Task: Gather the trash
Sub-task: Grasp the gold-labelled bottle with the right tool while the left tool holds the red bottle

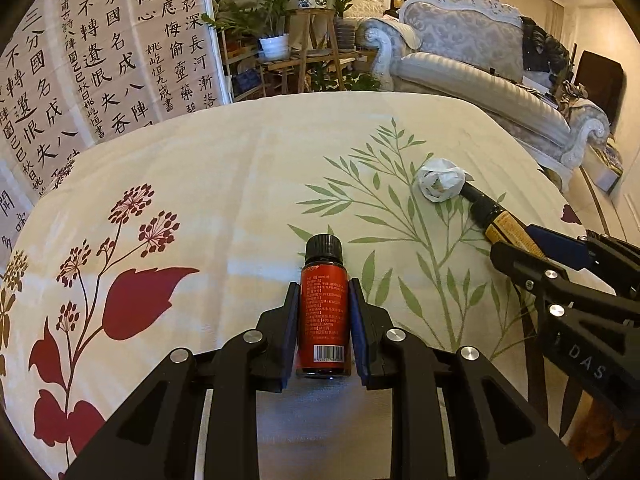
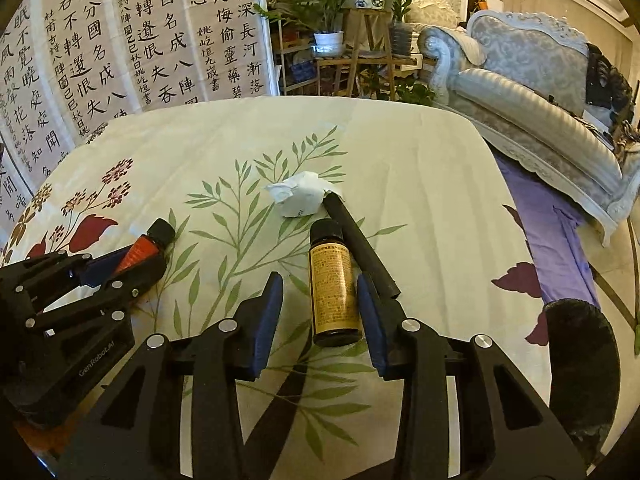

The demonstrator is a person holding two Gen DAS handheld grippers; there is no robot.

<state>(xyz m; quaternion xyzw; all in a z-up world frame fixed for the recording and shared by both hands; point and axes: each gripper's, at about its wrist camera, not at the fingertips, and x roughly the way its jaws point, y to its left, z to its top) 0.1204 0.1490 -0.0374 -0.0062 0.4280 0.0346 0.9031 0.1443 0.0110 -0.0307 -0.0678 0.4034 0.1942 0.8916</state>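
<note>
A floral tablecloth (image 1: 224, 184) covers the near table. Far left hangs a calligraphy screen (image 1: 100, 60); potted plants (image 1: 276, 36) stand behind, a sofa (image 1: 472, 64) far right.

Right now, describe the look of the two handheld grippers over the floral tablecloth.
Both are matte black plastic linkage grippers with round silver pivot pins and flat blue pads lining the fingers. The left gripper carries white "GenRobot.AI" lettering on its side; the right gripper shows raised "DAS" letters. No cables, hands or sleeves are visible.

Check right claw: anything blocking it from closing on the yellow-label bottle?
Nothing between the right claw and the yellow-label bottle; it lies between the open pads. The black tube lies close along its right side, by the right finger.
</note>
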